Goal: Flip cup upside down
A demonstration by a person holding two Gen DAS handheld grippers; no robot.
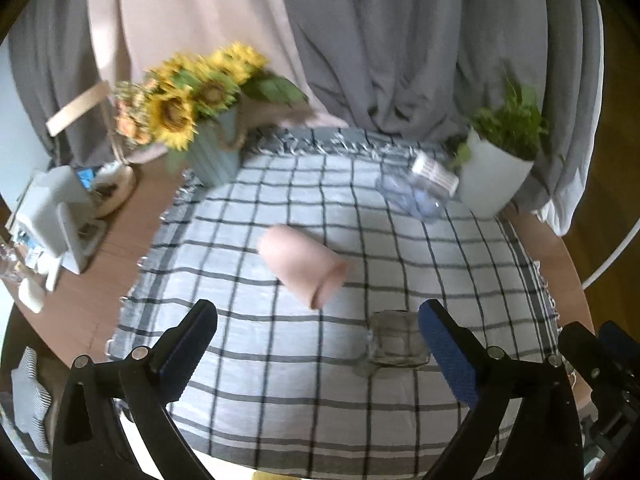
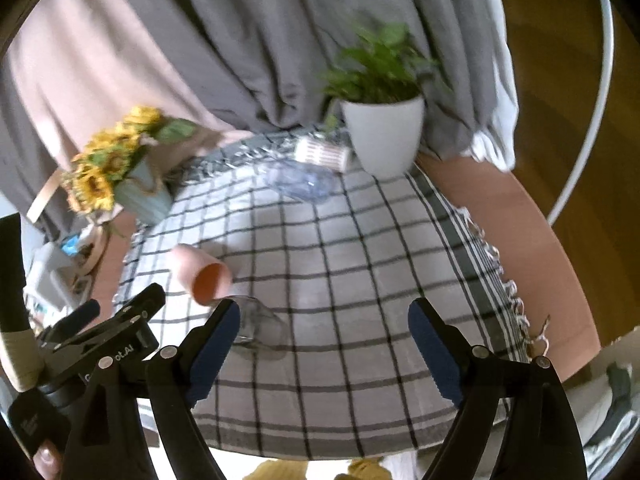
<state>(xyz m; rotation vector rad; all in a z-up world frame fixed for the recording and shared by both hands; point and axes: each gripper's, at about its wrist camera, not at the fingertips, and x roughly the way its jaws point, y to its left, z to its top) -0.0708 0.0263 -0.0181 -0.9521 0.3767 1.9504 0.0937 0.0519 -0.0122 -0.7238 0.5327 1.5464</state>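
Cup lies on side mid-cloth, mouth toward near right. Both hand-held grippers — left, right — gape empty, short of it. Approach step; next: grasp body, upend.

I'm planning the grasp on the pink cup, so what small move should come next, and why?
Probably ease the left tongs forward toward the pink cup. It lies on its side on the checked cloth, just ahead of them, and both pairs of tongs are open and empty. The clear glass sits by the left tongs' right finger, so keep off it.
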